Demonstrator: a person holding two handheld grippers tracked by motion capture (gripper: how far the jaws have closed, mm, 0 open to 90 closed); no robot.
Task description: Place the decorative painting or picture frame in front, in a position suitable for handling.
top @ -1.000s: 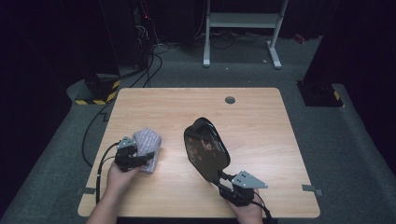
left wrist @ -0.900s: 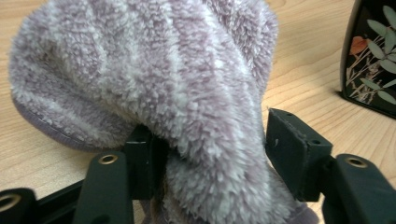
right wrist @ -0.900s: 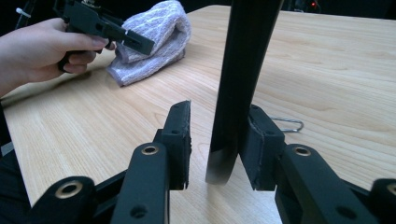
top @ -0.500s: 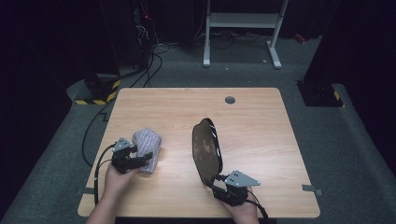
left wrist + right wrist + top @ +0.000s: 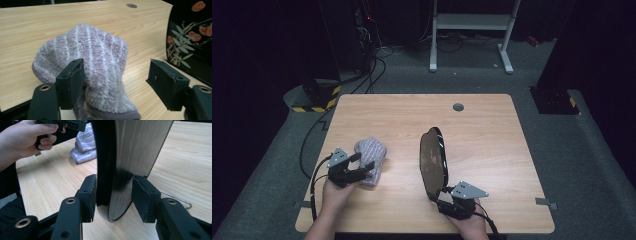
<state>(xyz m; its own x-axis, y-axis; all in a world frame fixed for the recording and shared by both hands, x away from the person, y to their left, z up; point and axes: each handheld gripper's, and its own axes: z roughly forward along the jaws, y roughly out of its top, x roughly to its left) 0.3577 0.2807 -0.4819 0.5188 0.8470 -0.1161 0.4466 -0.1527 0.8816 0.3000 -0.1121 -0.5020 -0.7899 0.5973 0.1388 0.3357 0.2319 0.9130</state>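
**Right gripper view: tray on edge, cloth let go**

My right gripper (image 5: 113, 195) has been easing open, its jaws loosely around the black tray (image 5: 432, 162), upright mid-table. Left gripper (image 5: 120, 80) has just spread open; the fuzzy cloth (image 5: 92, 75) lies between its jaws. I should re-clamp the tray before regrasping.

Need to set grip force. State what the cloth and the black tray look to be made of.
Cloth: soft fleece or terry, seemingly; fuzzy grey-lilac pile with pale stripes and a stitched hem, matte.

Black tray: probably lacquered wood or plastic; in the left gripper view its glossy black underside carries painted leaves and orange flowers, and in the right gripper view its shiny face mirrors the wood-grain table.
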